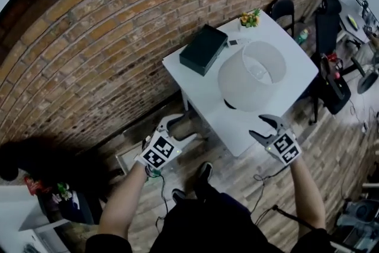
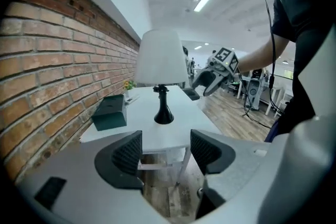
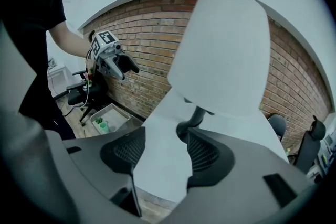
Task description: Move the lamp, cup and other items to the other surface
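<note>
Nothing readable here. The only print I can spot is the black-and-white square patterns on the marker cube of each gripper. The dark green box has a plain lid from above, and any label on its side is too small to tell.

The lamp stands on the white table, toward the near side, and its big white shade hides most of the black base from the head view.

The right gripper sits at the table's near edge with its jaws apart and nothing pinched. In the right gripper view the lamp's black stem and base show just beyond the jaws, close to the right-hand pad but not touching it, and only bare tabletop lies between the pads.

The left gripper is off the table's near left corner, also with its jaws spread and holding nothing. In its own view the lamp is well ahead and lined up with the gap, with the table edge in between.

The green box is on the far left part of the table by the brick wall. A small potted plant with yellow flowers is at the far corner.

As for containers, a pale bin sits on the floor by the wall with a couple of green bottles in it.
</note>
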The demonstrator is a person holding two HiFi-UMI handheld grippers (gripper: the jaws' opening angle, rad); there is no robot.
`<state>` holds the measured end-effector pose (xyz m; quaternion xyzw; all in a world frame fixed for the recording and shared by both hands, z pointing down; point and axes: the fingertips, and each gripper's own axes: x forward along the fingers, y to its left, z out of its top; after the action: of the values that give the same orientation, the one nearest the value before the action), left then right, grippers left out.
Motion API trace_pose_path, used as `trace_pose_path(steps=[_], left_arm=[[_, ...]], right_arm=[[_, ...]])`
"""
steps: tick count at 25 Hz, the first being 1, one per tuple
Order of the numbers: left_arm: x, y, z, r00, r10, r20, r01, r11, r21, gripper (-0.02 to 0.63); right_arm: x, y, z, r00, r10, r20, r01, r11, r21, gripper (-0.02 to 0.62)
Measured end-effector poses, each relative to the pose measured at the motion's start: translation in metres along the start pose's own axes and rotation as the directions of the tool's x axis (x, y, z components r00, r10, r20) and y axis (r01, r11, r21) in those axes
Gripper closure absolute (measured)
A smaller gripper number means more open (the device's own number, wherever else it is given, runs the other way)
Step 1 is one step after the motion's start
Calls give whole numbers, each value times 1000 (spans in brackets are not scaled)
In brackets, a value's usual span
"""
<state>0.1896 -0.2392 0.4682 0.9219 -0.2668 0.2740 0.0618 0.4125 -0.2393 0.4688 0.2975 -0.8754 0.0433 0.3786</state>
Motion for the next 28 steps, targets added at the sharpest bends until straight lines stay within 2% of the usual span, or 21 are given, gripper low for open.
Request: trace_pose_path(steps=[3, 6, 10, 13, 16, 19, 22, 26, 28], left_arm=[[-50, -6, -30, 992, 124, 38, -120, 989, -81, 366], [-108, -11, -65, 969, 241, 49, -231, 962, -148, 423], [-187, -24, -120, 940, 340, 31, -322, 912, -253, 430], [-241, -34, -162, 917, 400, 4, -380, 874, -304, 430], [-291, -48, -208, 881, 471, -38, -454, 822, -343, 430], [-328, -64, -246, 848, 525, -70, -508, 769, -388, 426], [-353, -81, -277, 827, 553, -102, -539, 728, -425, 419], [-371, -97, -308, 803, 579, -143, -571, 676, -466, 405], [-374, -103, -323, 784, 596, -173, -595, 642, -484, 402]], right_arm=[[15, 58, 20, 999, 51, 4, -50, 998, -30, 351], [35, 118, 47, 995, 98, 28, -96, 992, -82, 357], [62, 197, 86, 984, 167, 54, -158, 976, -148, 365], [85, 253, 112, 969, 233, 79, -211, 952, -222, 367], [102, 313, 130, 957, 283, 67, -259, 933, -249, 370], [118, 364, 141, 943, 328, 58, -299, 910, -287, 370], [132, 402, 148, 932, 360, 47, -329, 893, -307, 370], [153, 431, 151, 912, 406, 56, -363, 862, -354, 370], [166, 437, 146, 907, 417, 60, -371, 859, -353, 370]])
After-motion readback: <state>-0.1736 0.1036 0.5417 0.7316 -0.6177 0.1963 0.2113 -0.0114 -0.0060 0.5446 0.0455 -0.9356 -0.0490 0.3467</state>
